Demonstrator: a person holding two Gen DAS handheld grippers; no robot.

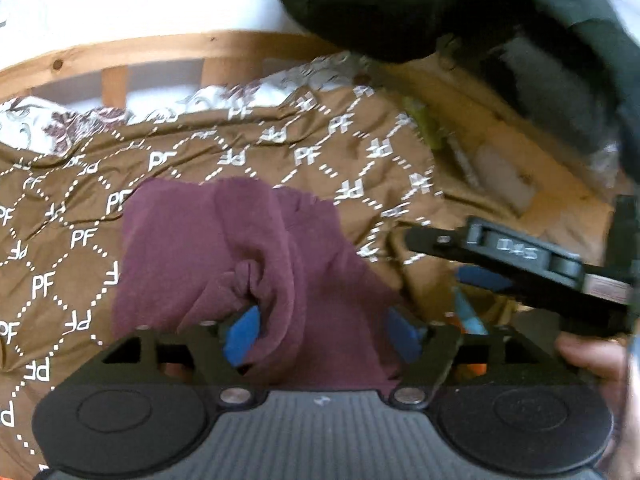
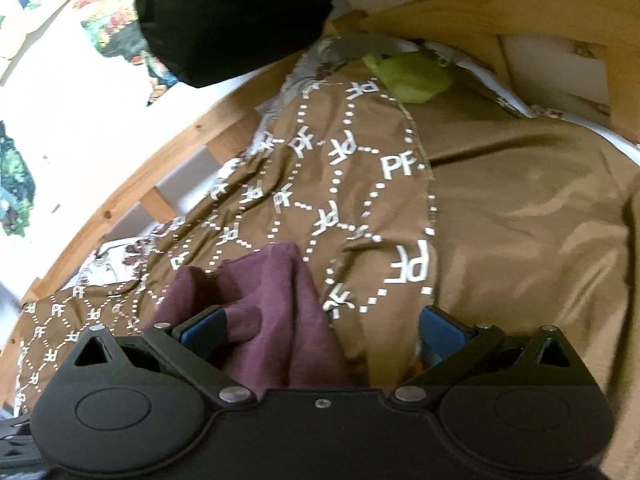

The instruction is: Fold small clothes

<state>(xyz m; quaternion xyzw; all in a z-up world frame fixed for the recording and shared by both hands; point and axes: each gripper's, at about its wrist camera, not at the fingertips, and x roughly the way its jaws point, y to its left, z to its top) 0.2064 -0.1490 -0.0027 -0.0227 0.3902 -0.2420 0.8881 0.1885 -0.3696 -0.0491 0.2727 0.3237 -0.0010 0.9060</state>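
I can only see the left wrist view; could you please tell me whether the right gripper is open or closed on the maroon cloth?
Observer: Open. The right gripper has its jaws wide apart, and the maroon cloth lies loose between them.
Operator: Thank you. I see a greenish blur at the patterned cover's far edge; what is it?
Observer: A crumpled yellow-green cloth, lying at the edge of the patterned cover near the wooden frame.

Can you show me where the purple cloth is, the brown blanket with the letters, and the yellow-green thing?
Crumpled maroon cloth (image 1: 208, 248): left wrist view, its flat upper part.
Brown bedspread with white PF letters (image 2: 360, 184): right wrist view, a patterned fold.
Yellow-green cloth lump (image 2: 416, 76): right wrist view, its middle.
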